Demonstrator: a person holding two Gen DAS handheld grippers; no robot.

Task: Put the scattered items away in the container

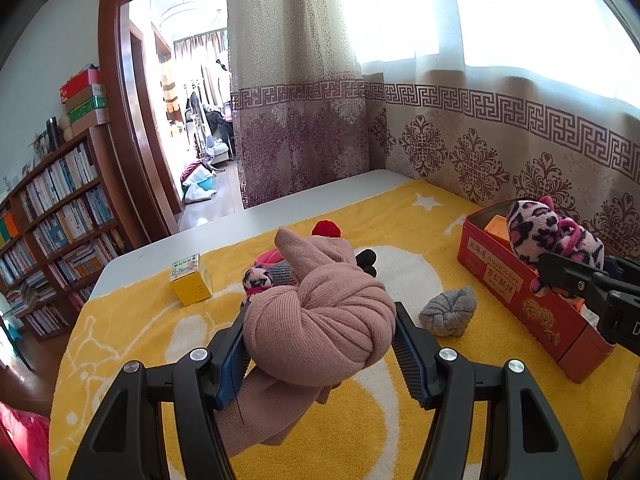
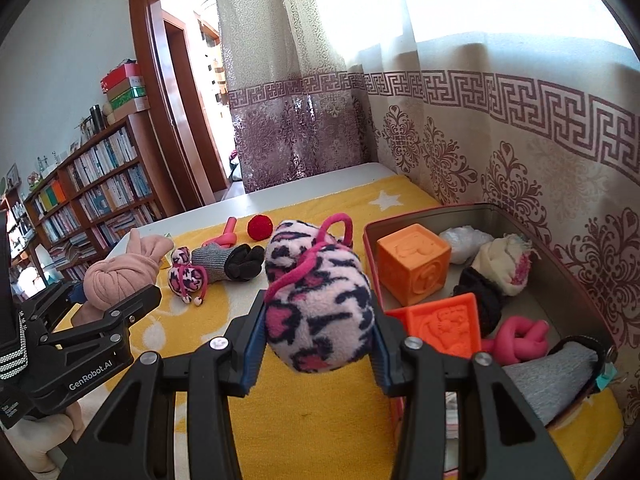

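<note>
Both grippers carry items toward the red tin (image 2: 576,276): the right gripper (image 2: 320,344) clamps a leopard-print plush (image 2: 320,304) beside its rim, the left gripper (image 1: 320,340) clamps a knotted pink cloth (image 1: 320,320) over the table, each needing release inside.

"GenRobot.AI" on the left claw (image 2: 138,300)

Strong daylight pours through the window (image 1: 540,12) behind the thin curtain (image 2: 480,128), and the pane is blown out to plain white in both views. The doorway (image 1: 180,80) beyond glares brightly too, while the yellow blanket (image 1: 132,320) is evenly lit with only soft shadows. Both fisheye pictures are sharp at the middle, bend straight lines toward the rims, and have dark corners.
</note>
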